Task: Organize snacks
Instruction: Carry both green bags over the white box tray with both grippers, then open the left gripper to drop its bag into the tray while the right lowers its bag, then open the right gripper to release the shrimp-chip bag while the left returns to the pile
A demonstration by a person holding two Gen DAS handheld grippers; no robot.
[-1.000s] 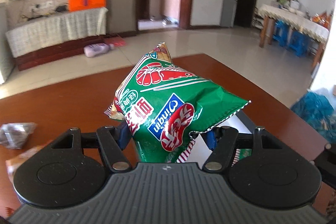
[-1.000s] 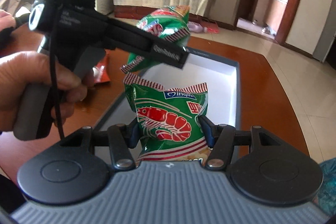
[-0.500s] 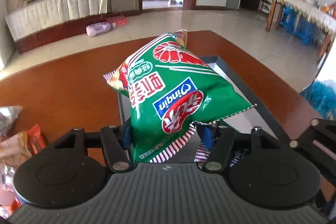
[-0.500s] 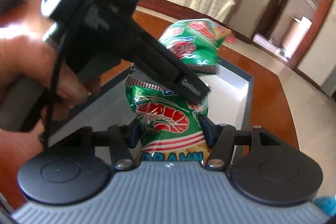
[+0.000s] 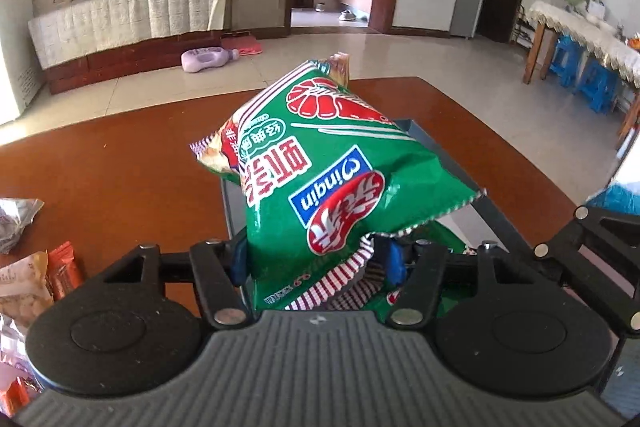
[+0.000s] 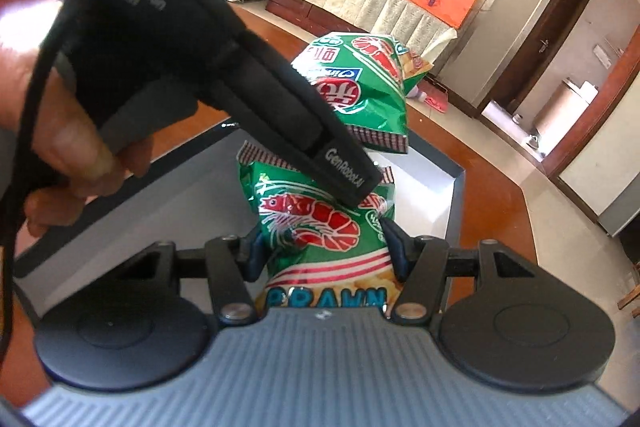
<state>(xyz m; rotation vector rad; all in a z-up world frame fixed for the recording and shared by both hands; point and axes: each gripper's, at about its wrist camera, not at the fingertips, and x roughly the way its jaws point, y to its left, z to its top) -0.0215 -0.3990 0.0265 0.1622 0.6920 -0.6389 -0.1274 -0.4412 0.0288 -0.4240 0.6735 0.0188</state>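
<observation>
My left gripper [image 5: 316,255] is shut on a green prawn-cracker bag [image 5: 328,179], gripped near its lower seam and tilted over the near end of a dark-rimmed box [image 5: 496,223]. In the right wrist view my right gripper [image 6: 324,247] is shut on a second green prawn bag [image 6: 320,223], upright above the box's white interior [image 6: 436,163]. The left gripper's black finger [image 6: 340,163] crosses just in front of this bag, and the first bag [image 6: 360,83] hangs beyond it. Part of the right gripper's linkage [image 5: 592,239] shows at the right edge of the left wrist view.
The box sits on a brown wooden table [image 5: 120,167]. Loose snack packets [image 5: 28,287] and a clear wrapper [image 5: 16,219] lie at the table's left edge. A person's hand [image 6: 72,147] grips the left tool's handle. A blue bag [image 5: 616,197] lies beyond the table's right side.
The left gripper moved its bag forward and lower over the box, so it looms closer across the right view. The right gripper rolled while still holding its bag.
</observation>
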